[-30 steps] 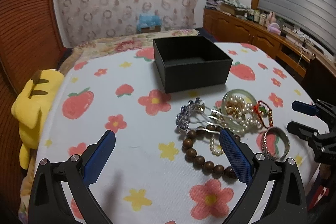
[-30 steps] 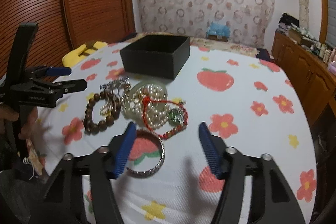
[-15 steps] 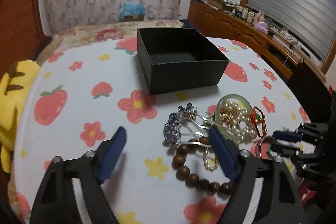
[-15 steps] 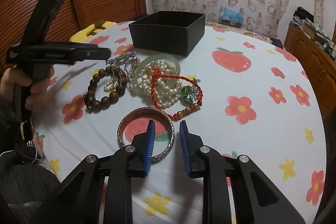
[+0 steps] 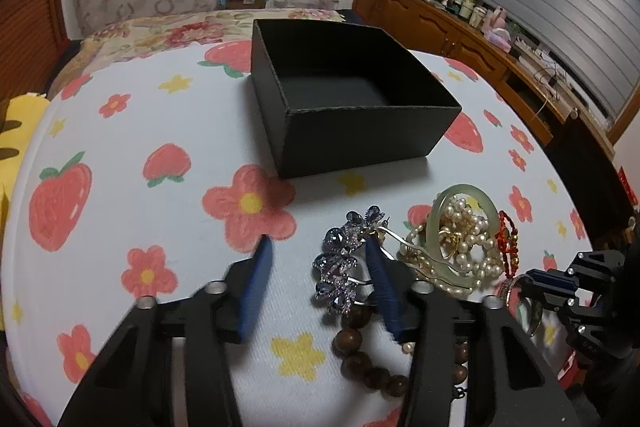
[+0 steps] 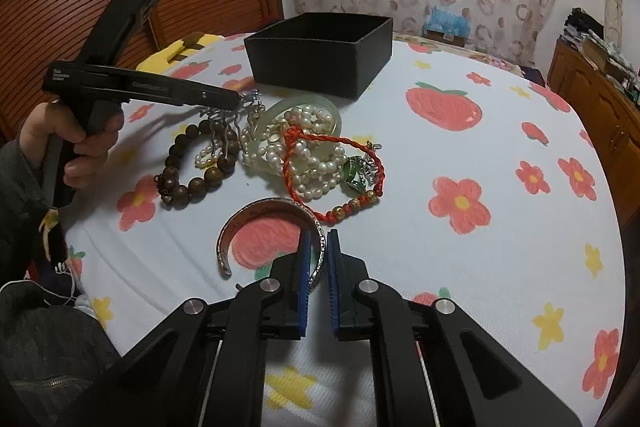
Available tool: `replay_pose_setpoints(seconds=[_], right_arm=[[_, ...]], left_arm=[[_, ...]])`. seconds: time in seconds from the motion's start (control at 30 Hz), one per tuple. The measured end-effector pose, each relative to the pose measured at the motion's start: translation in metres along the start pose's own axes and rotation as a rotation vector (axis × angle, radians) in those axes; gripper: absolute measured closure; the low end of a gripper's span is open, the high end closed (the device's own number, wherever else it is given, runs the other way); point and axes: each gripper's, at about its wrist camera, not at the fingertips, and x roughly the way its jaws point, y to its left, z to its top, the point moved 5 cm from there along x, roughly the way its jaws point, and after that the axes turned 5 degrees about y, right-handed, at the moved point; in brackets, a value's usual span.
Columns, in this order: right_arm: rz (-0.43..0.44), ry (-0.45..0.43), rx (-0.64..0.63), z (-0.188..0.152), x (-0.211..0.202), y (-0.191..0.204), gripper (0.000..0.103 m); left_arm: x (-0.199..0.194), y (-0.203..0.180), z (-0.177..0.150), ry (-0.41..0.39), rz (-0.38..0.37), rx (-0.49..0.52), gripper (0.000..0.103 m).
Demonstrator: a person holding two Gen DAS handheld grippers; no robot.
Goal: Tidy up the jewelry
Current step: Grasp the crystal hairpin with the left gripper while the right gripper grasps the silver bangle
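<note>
An open black box (image 5: pixel 352 107) stands at the back of the strawberry-print cloth. In front of it lies a heap: a jewelled hairpin (image 5: pixel 348 255), a wooden bead bracelet (image 6: pixel 188 163), a jade bangle (image 5: pixel 460 195), pearls (image 6: pixel 312 155) and a red cord bracelet (image 6: pixel 332 163). My left gripper (image 5: pixel 318 259) hovers low over the hairpin with its jaws closing. The hairpin's flowers sit between the fingers, and the left pad stands clear of them. My right gripper (image 6: pixel 318 259) is shut on the near rim of the silver bangle (image 6: pixel 260 211), which rests on the cloth.
A yellow plush toy (image 5: pixel 16 131) lies at the table's left edge. A wooden sideboard (image 5: pixel 460 27) with clutter runs along the right wall. A person's hand (image 6: pixel 80 143) holds the left gripper's handle. The cloth right of the heap is bare.
The left gripper has moved forward and down toward the hairpin while its jaws narrowed. The right jaws have closed from wide apart onto the silver bangle's rim.
</note>
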Motion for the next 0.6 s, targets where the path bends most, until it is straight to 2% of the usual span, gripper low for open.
replay_pose_setpoints(seconds=[0.27,0.33,0.37,0.6], right_arm=[[-0.002,0.005,-0.018,0.001,0.0,0.0,0.095],[-0.002,0.008,-0.021,0.002,0.001,0.0,0.095],[-0.001,0.009,-0.023,0.002,0.001,0.0,0.095],[-0.025,-0.008,-0.048,0.004,0.0,0.003,0.098]], left_arm=[[0.003,-0.009,-0.001,0.012,0.043,0.071,0.066],[0.002,-0.01,-0.002,0.014,0.028,0.081,0.074],[0.002,-0.012,-0.002,0.016,0.01,0.089,0.082],[-0.001,-0.014,-0.003,-0.013,0.038,0.093,0.083]])
